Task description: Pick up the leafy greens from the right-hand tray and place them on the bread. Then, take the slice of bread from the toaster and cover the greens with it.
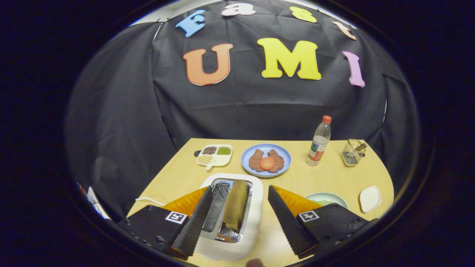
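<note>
Spread fingers (237, 217) flank the toaster's (252, 222) upright bread slice (235, 209).

— What sits on the wooden table (178, 174)?
— A white toaster (237, 241) at six o'clock. Blue plate (246, 157) at centre, sectioned tray (222, 160) at ten, water bottle (319, 142) and wire basket (351, 154) at two, green bowl (339, 200) and white dish (370, 198) at four.

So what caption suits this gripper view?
Open gripper straddling the white toaster, its bread slice upright between the fingers.
</note>
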The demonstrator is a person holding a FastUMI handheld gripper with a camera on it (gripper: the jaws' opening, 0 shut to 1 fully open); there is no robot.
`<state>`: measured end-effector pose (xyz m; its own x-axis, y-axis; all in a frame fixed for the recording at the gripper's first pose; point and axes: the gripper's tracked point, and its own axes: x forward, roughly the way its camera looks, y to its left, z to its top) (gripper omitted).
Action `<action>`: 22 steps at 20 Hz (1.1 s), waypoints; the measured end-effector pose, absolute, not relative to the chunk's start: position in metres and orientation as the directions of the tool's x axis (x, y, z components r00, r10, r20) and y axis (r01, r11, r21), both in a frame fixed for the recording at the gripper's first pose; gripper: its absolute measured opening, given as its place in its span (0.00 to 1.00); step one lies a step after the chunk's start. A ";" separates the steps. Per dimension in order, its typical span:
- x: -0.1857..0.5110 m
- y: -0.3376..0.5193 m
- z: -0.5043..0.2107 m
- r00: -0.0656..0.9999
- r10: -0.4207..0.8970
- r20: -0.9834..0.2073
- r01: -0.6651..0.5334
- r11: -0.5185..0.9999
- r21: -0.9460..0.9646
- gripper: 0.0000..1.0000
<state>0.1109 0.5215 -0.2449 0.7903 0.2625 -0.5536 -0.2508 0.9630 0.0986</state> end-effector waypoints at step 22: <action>0.097 0.518 -0.171 0.790 0.353 -0.502 -0.314 0.935 0.163 0.01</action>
